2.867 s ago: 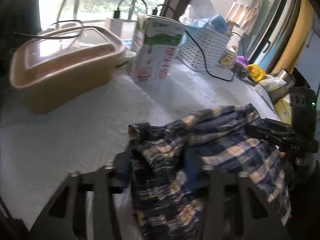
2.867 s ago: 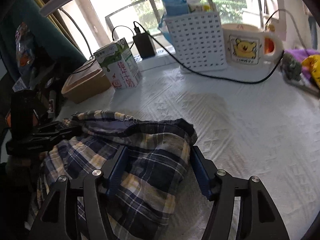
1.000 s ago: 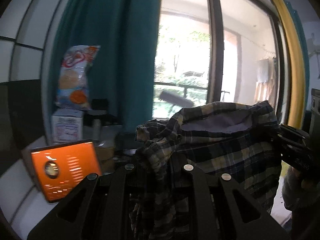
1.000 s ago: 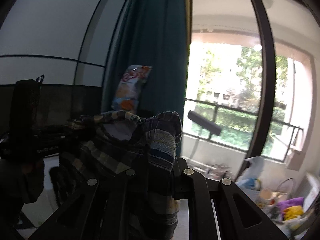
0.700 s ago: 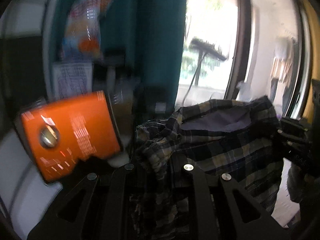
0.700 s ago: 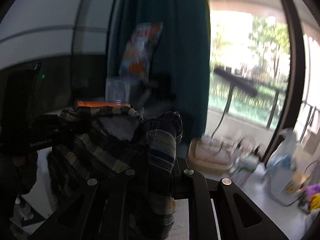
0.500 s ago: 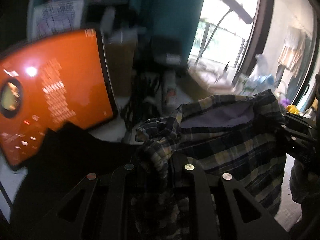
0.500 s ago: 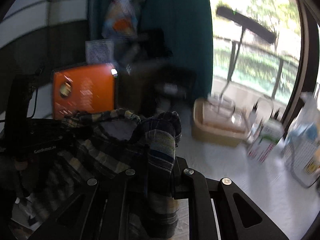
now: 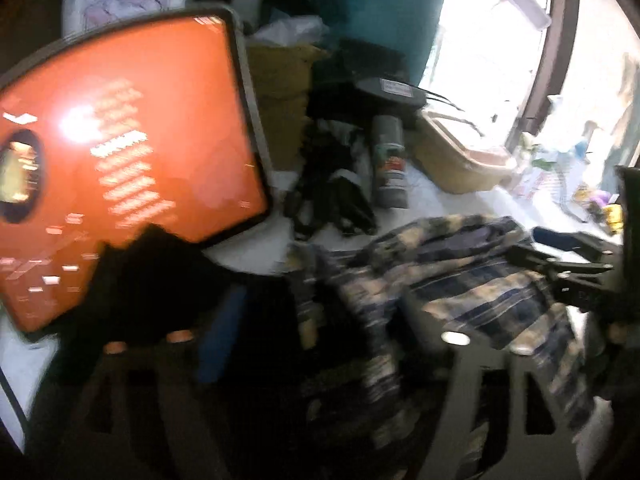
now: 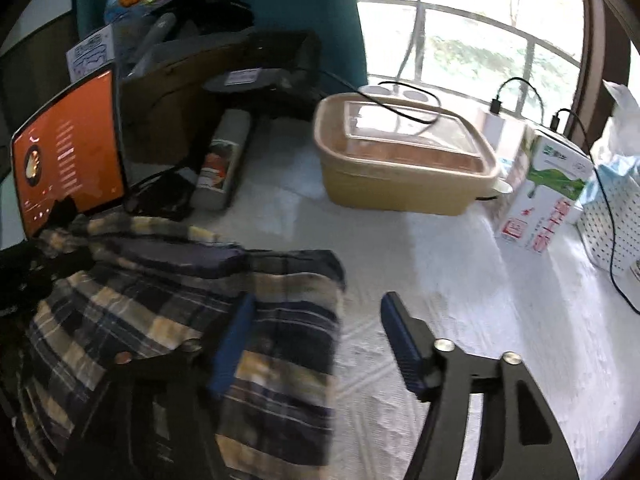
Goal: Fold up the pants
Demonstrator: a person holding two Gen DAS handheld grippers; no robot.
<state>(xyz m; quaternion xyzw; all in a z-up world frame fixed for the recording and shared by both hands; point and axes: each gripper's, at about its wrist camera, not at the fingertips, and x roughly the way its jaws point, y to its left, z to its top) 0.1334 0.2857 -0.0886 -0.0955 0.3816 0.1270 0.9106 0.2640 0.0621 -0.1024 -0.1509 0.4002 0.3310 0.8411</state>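
Pants, plaid, are seen lowered onto the white table cover at lower left, bunched, not yet folded flat. Both the right gripper and left gripper have just been opened wide; cloth lies between unpressed.

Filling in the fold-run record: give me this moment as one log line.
step: release after laying down | plaid pants: on white tablecloth | left gripper: open, just opened | right gripper: open, just opened, cloth between jaws
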